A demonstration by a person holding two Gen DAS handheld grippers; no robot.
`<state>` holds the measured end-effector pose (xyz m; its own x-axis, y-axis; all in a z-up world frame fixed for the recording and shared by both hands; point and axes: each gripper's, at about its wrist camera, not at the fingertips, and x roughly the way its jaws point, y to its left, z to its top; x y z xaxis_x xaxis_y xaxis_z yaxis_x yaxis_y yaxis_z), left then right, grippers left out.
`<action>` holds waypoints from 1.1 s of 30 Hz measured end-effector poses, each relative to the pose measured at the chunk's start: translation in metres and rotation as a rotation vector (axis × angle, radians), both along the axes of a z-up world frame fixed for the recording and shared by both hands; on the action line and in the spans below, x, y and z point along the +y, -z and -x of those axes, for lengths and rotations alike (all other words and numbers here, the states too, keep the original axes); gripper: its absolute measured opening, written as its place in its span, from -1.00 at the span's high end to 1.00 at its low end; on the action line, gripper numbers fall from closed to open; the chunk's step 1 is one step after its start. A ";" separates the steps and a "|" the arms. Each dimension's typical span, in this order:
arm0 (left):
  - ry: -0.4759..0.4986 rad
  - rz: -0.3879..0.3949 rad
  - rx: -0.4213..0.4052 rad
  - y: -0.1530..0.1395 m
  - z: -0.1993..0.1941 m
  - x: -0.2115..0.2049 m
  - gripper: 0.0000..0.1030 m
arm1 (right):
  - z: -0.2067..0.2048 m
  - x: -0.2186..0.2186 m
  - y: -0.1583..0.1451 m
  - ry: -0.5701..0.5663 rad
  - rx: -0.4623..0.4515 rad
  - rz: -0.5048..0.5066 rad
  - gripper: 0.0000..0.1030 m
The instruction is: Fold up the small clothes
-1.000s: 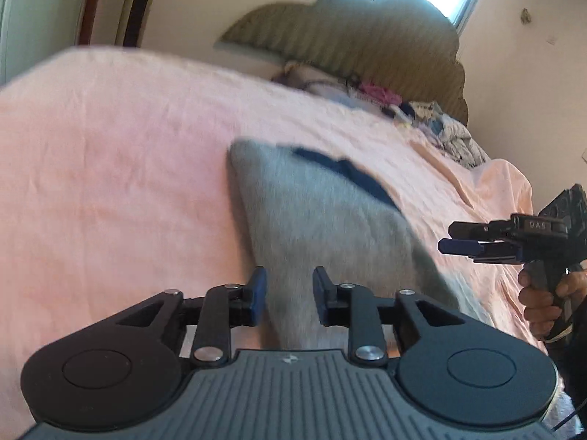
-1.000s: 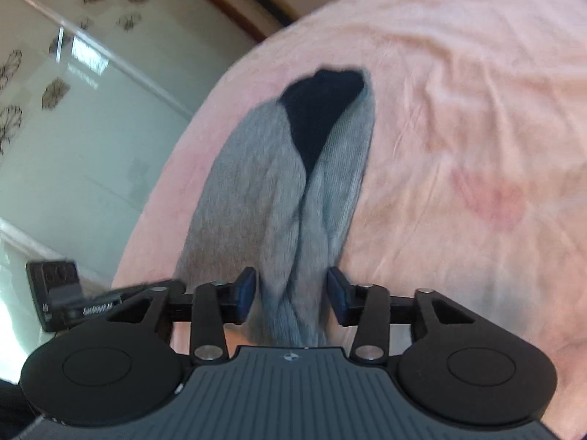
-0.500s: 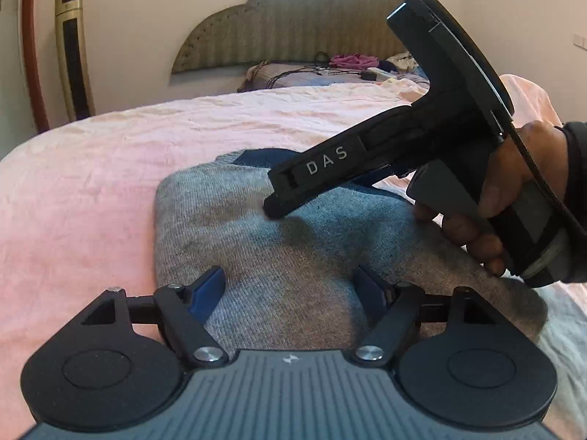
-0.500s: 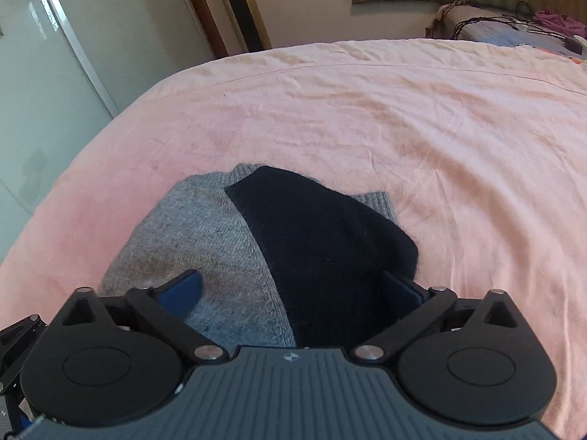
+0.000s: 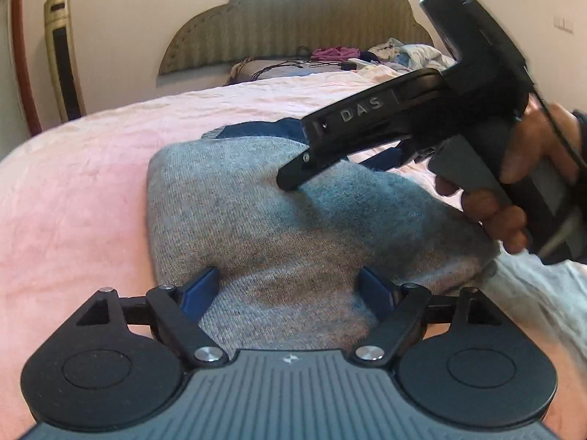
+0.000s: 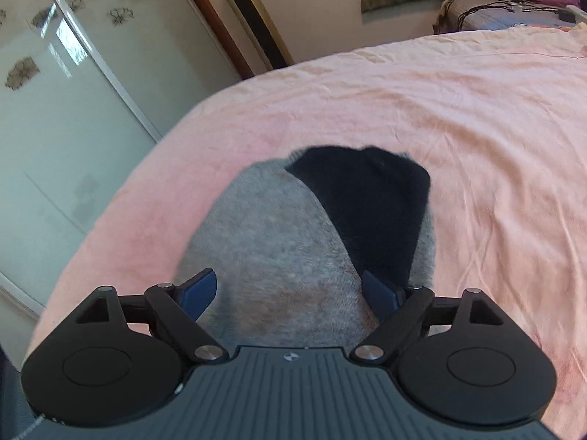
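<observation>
A grey knit sweater (image 5: 264, 220) with a dark navy panel (image 6: 370, 205) lies folded on the pink bedsheet (image 5: 73, 198). My left gripper (image 5: 290, 289) is open, its blue pads wide apart just above the sweater's near edge. My right gripper (image 6: 290, 289) is open too, over the grey part of the sweater (image 6: 279, 256). In the left wrist view the right gripper's body (image 5: 422, 124) comes in from the right, held by a hand (image 5: 513, 190), its tip low over the sweater's middle.
A padded headboard (image 5: 293, 22) and a pile of clothes and cables (image 5: 341, 58) lie at the far end of the bed. A glass wardrobe door (image 6: 55, 128) stands left of the bed. White cloth (image 5: 543, 293) lies at the right.
Both grippers went from nearly shut on the sweater to wide open. The sweater now lies folded flat. The right gripper swung over its middle and has lifted slightly.
</observation>
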<state>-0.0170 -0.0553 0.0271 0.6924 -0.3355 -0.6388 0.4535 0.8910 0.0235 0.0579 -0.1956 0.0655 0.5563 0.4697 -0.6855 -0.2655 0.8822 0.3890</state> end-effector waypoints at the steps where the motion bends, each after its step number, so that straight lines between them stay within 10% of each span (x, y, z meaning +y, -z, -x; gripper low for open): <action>1: -0.005 -0.009 0.009 -0.004 0.001 0.000 -0.63 | -0.005 -0.003 0.005 0.021 0.009 0.011 -0.88; 5: -0.030 0.028 0.018 -0.020 0.017 0.010 -0.64 | 0.001 -0.007 -0.015 0.039 0.047 -0.001 -0.40; 9: -0.035 0.036 0.049 -0.014 0.024 0.011 -0.64 | 0.038 0.001 -0.040 0.017 -0.104 -0.002 -0.46; 15: -0.023 -0.019 0.006 -0.005 0.020 0.000 -0.69 | 0.022 0.008 0.003 0.017 0.000 0.109 -0.83; 18: -0.018 0.004 0.008 -0.004 0.019 0.005 -0.69 | 0.024 -0.016 -0.008 0.088 0.029 0.005 -0.46; 24: -0.018 -0.007 -0.010 -0.001 0.018 0.000 -0.81 | 0.050 0.000 -0.047 0.022 -0.152 0.003 -0.60; 30: -0.019 -0.002 -0.018 0.001 0.017 0.000 -0.81 | 0.017 0.007 -0.007 -0.067 -0.040 -0.088 -0.84; 33: -0.024 -0.003 -0.019 0.001 0.019 -0.001 -0.82 | 0.018 0.012 -0.029 -0.023 -0.008 -0.040 -0.60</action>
